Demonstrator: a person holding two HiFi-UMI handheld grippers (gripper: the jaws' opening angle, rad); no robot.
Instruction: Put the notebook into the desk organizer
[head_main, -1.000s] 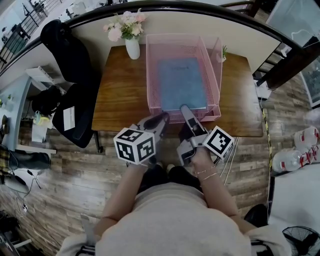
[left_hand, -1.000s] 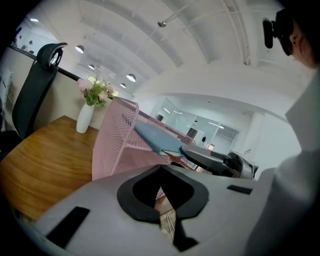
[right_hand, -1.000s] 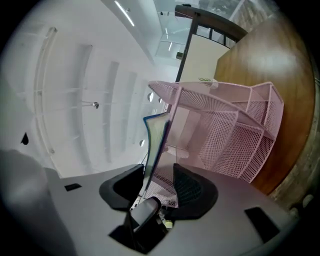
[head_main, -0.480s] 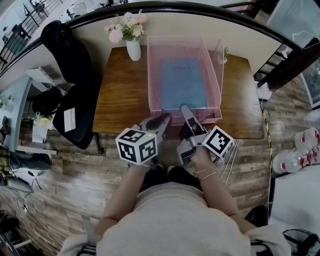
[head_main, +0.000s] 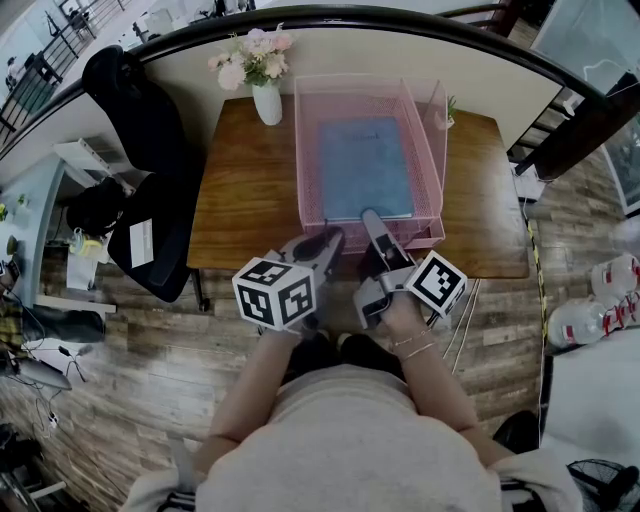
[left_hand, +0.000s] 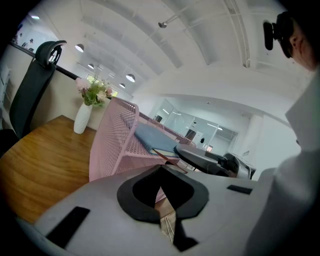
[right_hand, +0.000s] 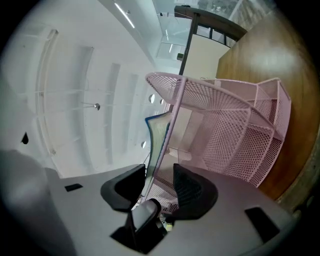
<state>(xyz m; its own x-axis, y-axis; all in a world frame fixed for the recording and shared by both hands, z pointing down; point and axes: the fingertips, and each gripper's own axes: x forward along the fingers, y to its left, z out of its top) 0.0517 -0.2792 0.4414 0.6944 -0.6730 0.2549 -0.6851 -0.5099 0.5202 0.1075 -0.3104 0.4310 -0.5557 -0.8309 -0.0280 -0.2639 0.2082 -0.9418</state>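
Note:
A pink mesh desk organizer (head_main: 430, 130) stands on the wooden table (head_main: 240, 200), with a blue notebook (head_main: 364, 167) lying flat in its top tray. My right gripper (head_main: 372, 222) reaches level to the tray's near rim. In the right gripper view (right_hand: 159, 172) the notebook's edge (right_hand: 157, 137) and the pink rim (right_hand: 235, 130) pass between its jaws; the jaws have just been closing, and a gap still shows beside the pads. My left gripper (head_main: 322, 242) hovers at the table's near edge, left of the organizer (left_hand: 112, 145), shut on nothing (left_hand: 161, 175).
A white vase of flowers (head_main: 262, 85) stands at the table's back, left of the organizer. A small plant (head_main: 445, 108) sits behind the organizer's right corner. A black chair (head_main: 140, 150) is at the table's left. Water bottles (head_main: 600, 290) lie on the floor at the right.

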